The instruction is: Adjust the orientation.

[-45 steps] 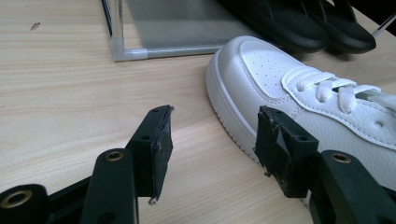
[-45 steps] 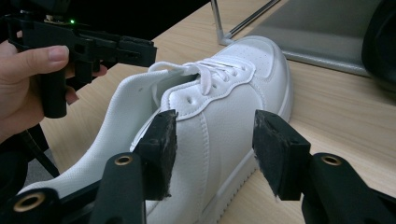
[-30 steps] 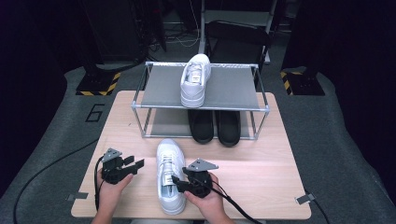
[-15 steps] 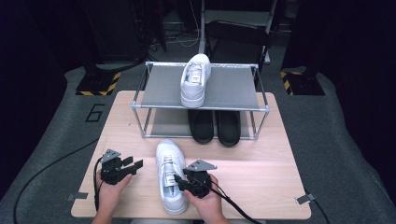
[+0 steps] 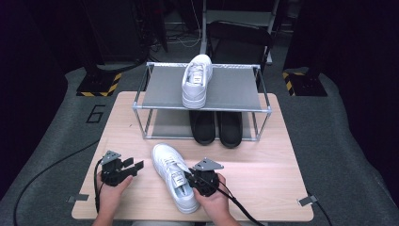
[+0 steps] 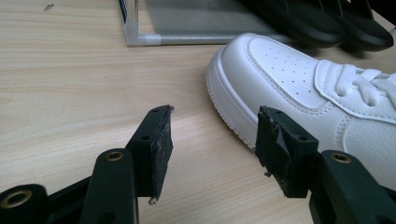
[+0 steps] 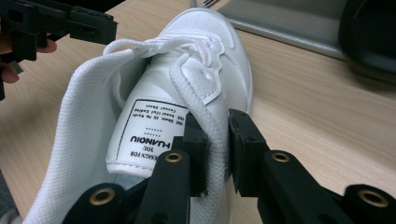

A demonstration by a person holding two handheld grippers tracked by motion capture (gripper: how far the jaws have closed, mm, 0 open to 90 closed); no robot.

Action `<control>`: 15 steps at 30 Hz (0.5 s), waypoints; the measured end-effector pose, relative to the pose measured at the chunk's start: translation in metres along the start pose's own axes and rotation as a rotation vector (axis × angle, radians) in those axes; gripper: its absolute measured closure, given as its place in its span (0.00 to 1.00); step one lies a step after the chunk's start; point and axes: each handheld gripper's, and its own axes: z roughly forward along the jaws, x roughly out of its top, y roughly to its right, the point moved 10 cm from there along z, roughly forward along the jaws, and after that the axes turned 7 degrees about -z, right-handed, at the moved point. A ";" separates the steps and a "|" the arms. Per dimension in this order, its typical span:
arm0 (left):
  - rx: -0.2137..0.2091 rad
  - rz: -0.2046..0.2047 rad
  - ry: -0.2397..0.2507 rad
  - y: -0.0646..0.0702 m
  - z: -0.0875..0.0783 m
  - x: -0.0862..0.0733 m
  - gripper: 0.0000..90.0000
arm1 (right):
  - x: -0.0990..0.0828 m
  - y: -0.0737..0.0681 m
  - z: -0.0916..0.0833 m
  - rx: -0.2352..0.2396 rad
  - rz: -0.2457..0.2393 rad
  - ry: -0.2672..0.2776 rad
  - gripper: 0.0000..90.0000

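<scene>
A white shoe (image 5: 174, 176) lies on the table (image 5: 263, 188) near its front edge, toe pointing toward the rack (image 5: 202, 108) and angled a little left. The right gripper (image 5: 201, 181) is clamped on the shoe's side wall at the collar; in the right gripper view its jaws pinch the padded rim beside the tongue label, one jaw inside and one outside. The left gripper (image 5: 134, 167) rests on the table just left of the shoe, jaws apart and holding nothing; in the left gripper view the toe (image 6: 261, 79) sits just beyond the right jaw, not touching it. A hand (image 5: 110, 200) holds each gripper from the bottom edge. On the rack's top shelf stands a second white shoe (image 5: 196, 80), heel toward the person. Beneath it, on the lower level, a pair of black shoes (image 5: 216, 127) sit side by side.
</scene>
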 end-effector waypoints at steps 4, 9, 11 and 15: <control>0.001 -0.007 0.005 -0.003 -0.002 0.001 0.50 | 0.000 0.003 -0.002 0.004 0.000 0.011 0.89; 0.005 -0.012 0.013 -0.005 -0.003 0.001 0.50 | -0.002 0.011 -0.009 -0.006 0.008 0.020 0.90; 0.006 -0.011 0.016 -0.006 -0.003 0.001 0.51 | -0.003 0.017 -0.013 -0.016 0.036 0.028 0.90; 0.006 -0.010 0.013 -0.005 -0.002 0.001 0.51 | -0.007 0.030 -0.024 -0.023 0.054 0.034 0.90</control>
